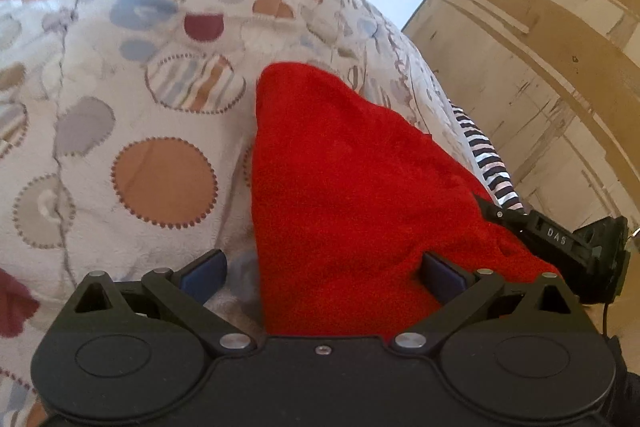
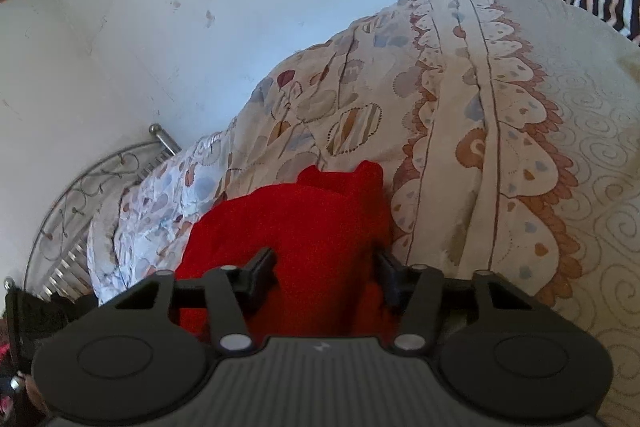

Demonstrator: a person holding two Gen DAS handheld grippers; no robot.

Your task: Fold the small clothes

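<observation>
Your red garment [image 1: 344, 195] lies on the patterned bedspread [image 1: 120, 115], a striped piece of clothing [image 1: 488, 155] just beyond it. Your left tool [image 1: 320, 275] stands released, the cloth touching only one pad; your right tool [image 2: 326, 279] straddles a bunched fold, jaws apart. It looks soft, light and floppy, so pinch at an edge or corner.

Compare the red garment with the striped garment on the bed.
The red garment is plain, fuzzy red; the striped garment has dark and white bands. The red one lies mid-bed, in front of both cameras; the striped one lies at the bed's edge. Both rest on the patterned bedspread.
</observation>
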